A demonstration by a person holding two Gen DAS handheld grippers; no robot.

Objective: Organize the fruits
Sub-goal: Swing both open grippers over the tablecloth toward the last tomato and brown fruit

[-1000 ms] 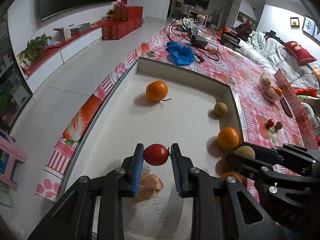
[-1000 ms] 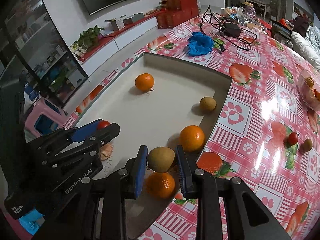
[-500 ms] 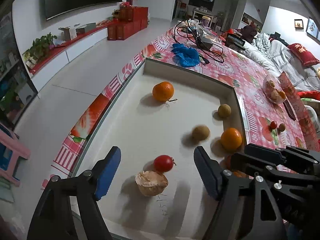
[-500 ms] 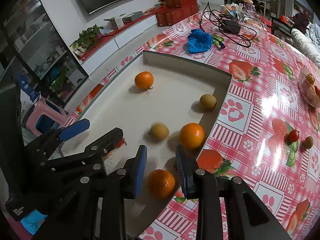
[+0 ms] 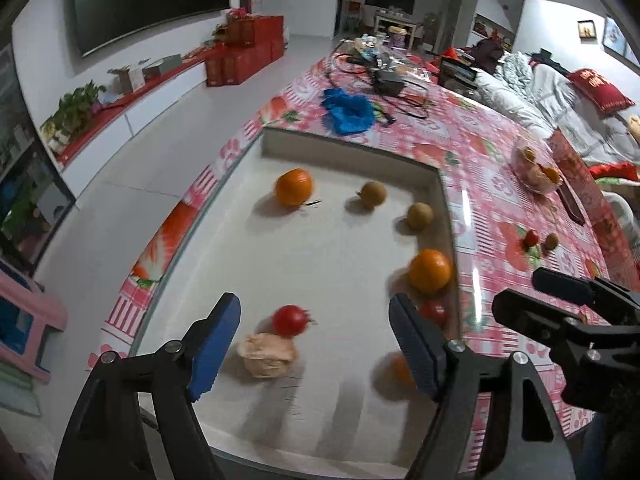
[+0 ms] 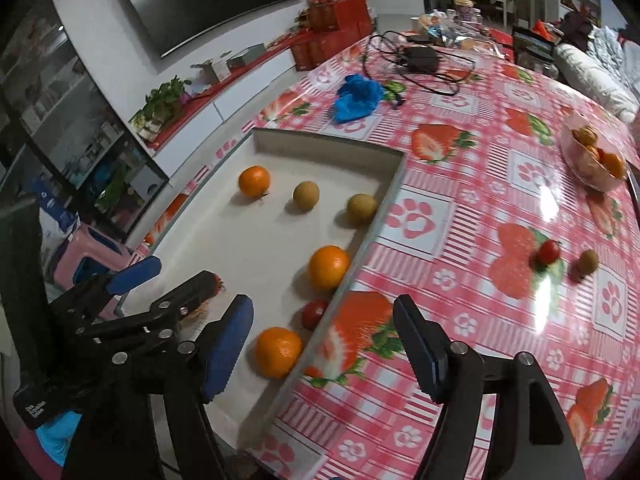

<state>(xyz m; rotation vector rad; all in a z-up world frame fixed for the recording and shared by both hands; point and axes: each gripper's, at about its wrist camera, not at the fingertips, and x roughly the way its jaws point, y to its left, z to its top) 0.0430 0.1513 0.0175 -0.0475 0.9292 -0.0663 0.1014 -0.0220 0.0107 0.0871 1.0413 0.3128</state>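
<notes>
1. Two grippers, both apart: your left gripper (image 5: 314, 340) jaws stand wide, nothing clamped; right gripper (image 6: 324, 344) jaws just opened, empty.
2. Tomato (image 5: 290, 320) sits loose in the white tray (image 5: 344, 148), touching a crumpled wrapper (image 5: 268, 354).
3. Nearer kiwi (image 6: 306, 196) lies mid-tray beside an orange (image 6: 254, 181).
</notes>
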